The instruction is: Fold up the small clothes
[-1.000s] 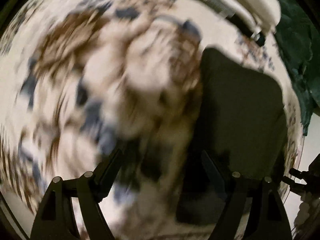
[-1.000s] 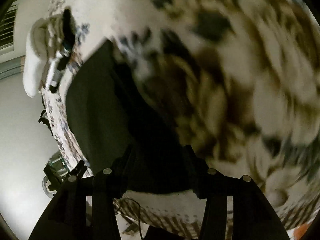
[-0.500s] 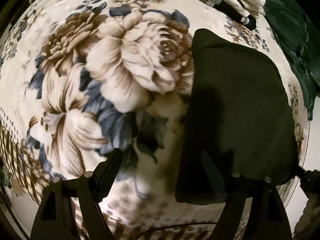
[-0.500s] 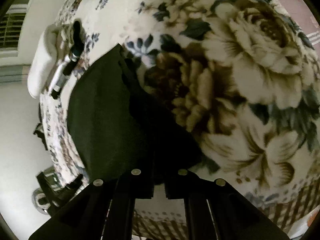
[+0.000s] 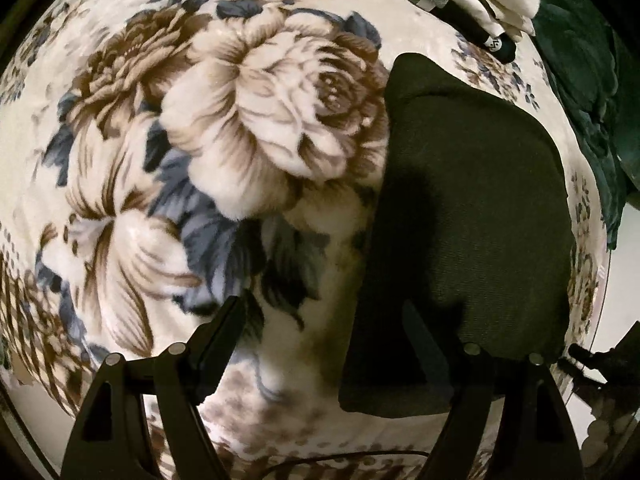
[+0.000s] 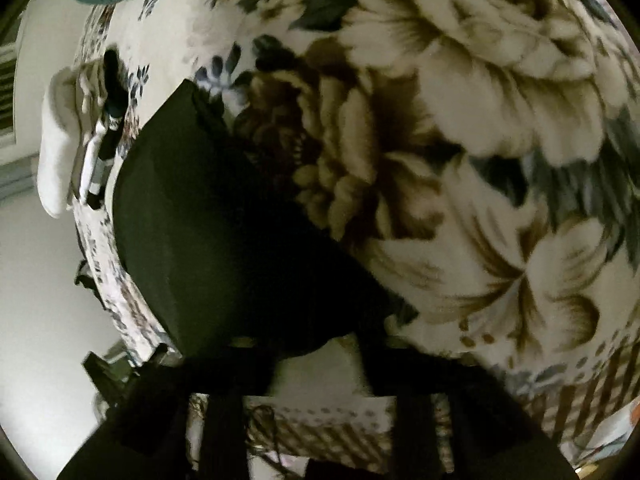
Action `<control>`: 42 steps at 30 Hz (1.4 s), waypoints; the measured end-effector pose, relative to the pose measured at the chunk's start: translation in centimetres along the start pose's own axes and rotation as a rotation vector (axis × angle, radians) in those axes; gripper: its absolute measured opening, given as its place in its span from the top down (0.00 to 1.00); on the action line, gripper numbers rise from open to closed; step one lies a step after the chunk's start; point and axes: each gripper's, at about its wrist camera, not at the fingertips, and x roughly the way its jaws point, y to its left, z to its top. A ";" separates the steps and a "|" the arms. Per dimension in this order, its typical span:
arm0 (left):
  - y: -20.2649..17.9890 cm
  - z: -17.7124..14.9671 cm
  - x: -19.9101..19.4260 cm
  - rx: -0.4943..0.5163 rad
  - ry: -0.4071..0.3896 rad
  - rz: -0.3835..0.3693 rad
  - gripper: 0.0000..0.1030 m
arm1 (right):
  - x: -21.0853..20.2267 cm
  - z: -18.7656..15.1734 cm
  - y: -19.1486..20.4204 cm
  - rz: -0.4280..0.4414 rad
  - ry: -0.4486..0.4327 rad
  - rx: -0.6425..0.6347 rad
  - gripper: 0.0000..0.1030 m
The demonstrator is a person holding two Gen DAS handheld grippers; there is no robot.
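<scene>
The folded dark garment (image 5: 472, 216) looks soft and limp, best pinched at a near corner. The left gripper (image 5: 320, 340) has its fingers spread wide, and the right gripper (image 6: 316, 356) seems parted too, holding nothing.

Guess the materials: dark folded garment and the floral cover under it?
Dark garment: looks like a matte woven or knit fabric, possibly cotton; a fine ribbed texture shows, no sheen. Floral blanket: looks like plush fleece, probably synthetic; fuzzy pile and a soft sheen on the printed petals.

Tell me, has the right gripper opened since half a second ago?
Yes. The right gripper fingers now stand apart over the dark cloth; earlier they nearly touched.
</scene>
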 end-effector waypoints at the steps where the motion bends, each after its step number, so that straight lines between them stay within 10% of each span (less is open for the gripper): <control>1: 0.0 -0.1 0.1 -0.006 0.001 -0.004 0.22 | 0.1 0.0 -0.4 0.009 0.007 0.016 0.52; 5: 0.0 -0.5 0.5 -0.016 0.004 -0.023 0.22 | 4.0 -0.3 -0.9 -0.011 0.133 0.083 0.53; 7: 0.0 -0.6 0.7 -0.013 0.005 -0.028 0.22 | 4.4 -0.9 -1.1 -0.016 0.107 0.103 0.87; 15: 0.0 -0.5 1.5 -0.033 -0.011 -0.071 0.22 | 2.8 -0.3 0.0 -0.262 0.177 -0.061 0.97; 18: -0.3 -0.6 1.6 -0.023 -0.029 -0.072 0.22 | -1.6 1.5 6.5 -0.250 0.059 -0.210 0.92; 21: -0.3 -0.5 1.9 -0.024 -0.048 -0.078 0.22 | -1.6 3.2 16.6 -0.142 0.052 -0.433 0.50; 27: -0.7 -0.4 2.3 -0.011 -0.065 -0.071 0.22 | 11.3 4.4 37.0 -0.155 0.173 -0.857 0.48; 31: -0.9 -0.3 2.6 -0.006 -0.069 -0.075 0.22 | 20.5 3.1 42.3 -0.307 0.373 -0.986 0.50; 34: -1.0 -0.1 3.0 -0.012 -0.070 -0.079 0.22 | 24.0 2.2 41.9 -0.438 0.428 -1.005 0.92; 42: -1.1 -0.4 3.5 0.002 -0.072 -0.102 0.22 | 24.5 7.0 40.8 -0.370 0.343 -0.655 0.94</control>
